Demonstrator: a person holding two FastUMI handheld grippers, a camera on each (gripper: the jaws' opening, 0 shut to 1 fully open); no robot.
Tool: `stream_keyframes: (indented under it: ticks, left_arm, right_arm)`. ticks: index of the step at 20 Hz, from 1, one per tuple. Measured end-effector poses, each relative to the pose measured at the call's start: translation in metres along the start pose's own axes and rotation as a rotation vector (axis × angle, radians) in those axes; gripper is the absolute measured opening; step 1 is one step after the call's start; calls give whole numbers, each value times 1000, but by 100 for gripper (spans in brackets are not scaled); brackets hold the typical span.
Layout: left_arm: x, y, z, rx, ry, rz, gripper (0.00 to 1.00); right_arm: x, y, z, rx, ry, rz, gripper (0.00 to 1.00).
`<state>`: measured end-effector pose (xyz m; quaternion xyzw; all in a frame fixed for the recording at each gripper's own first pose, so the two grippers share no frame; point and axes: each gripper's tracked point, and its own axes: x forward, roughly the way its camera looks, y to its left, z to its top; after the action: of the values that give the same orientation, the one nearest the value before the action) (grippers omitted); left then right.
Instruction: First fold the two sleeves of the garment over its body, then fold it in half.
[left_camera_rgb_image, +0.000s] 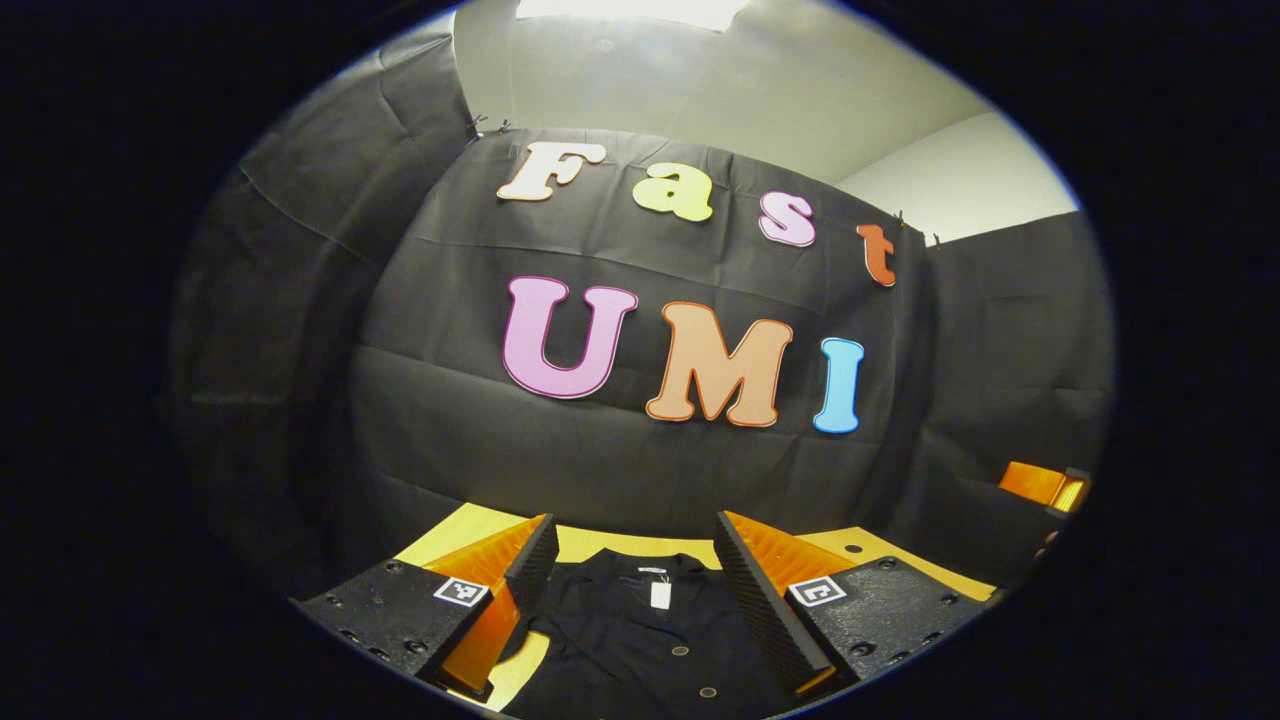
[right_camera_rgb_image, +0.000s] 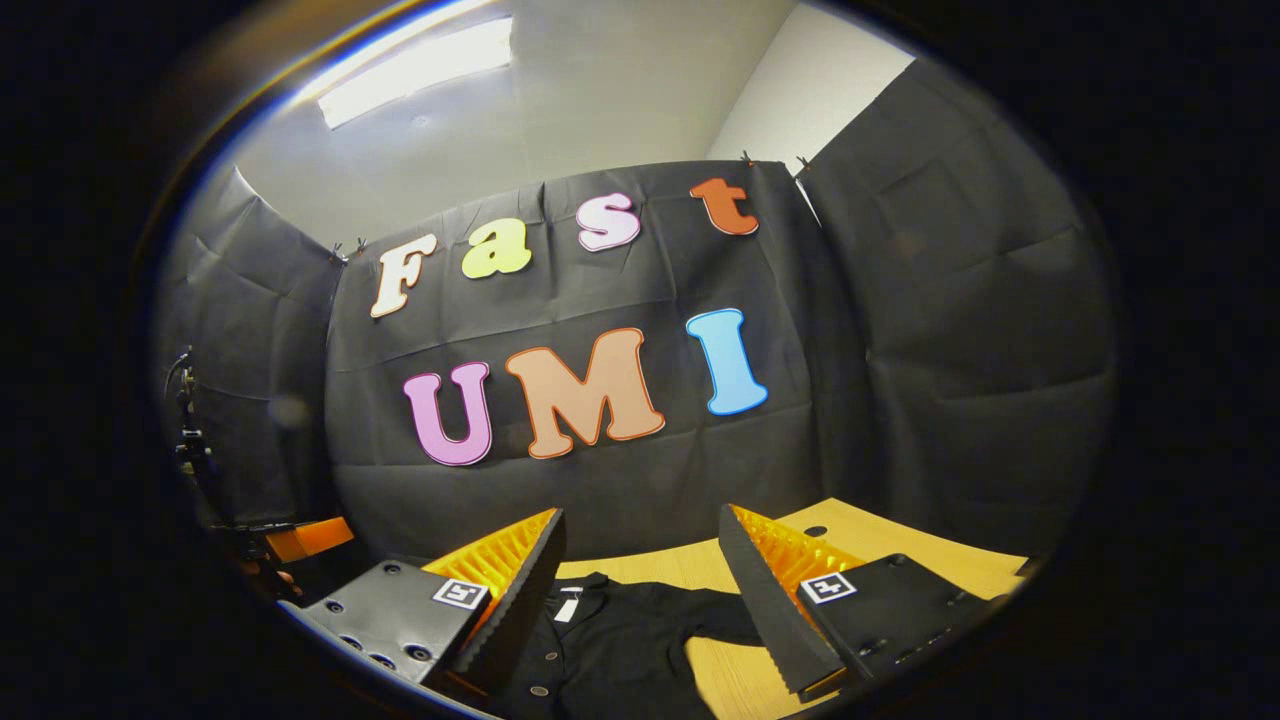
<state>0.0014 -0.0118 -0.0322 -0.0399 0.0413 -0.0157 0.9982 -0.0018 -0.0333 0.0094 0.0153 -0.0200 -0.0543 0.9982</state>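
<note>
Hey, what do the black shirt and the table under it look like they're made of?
The black shirt looks like soft matte woven fabric, perhaps cotton: it drapes flat with slight wrinkles, and has small round buttons and a white neck tag. The table looks like light smooth wood or wood-look laminate; faint grain lines show.

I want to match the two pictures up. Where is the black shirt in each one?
Left gripper view: the black shirt lies bottom centre on the yellow table, seen between the open fingers of the left gripper.
Right gripper view: the shirt is bottom centre, a little left, between the open fingers of the right gripper, with one sleeve reaching right.
Shared landmark: the white tag at its collar.
</note>
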Motion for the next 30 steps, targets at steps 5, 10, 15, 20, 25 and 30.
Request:
stream_keyframes:
  ticks: [5,10,15,20,25,30]
  left_arm:
    - [-13,20,0,0,5,69,92]
    - [-22,38,2,-10,-2,155,92]
    - [-36,61,4,9,-3,251,92]
    - [-57,98,5,41,3,390,94]
    - [-86,124,-2,69,32,524,92]
    - [-114,145,0,106,48,625,92]
  right_arm:
    - [4,-3,-11,-6,42,14,94]
    - [9,-17,-18,-15,65,6,97]
    - [24,-66,-20,-17,70,-79,94]
    - [33,-166,-49,-18,131,-282,97]
    - [38,-254,-123,-42,296,-433,97]
    - [41,-286,-201,30,508,-455,94]
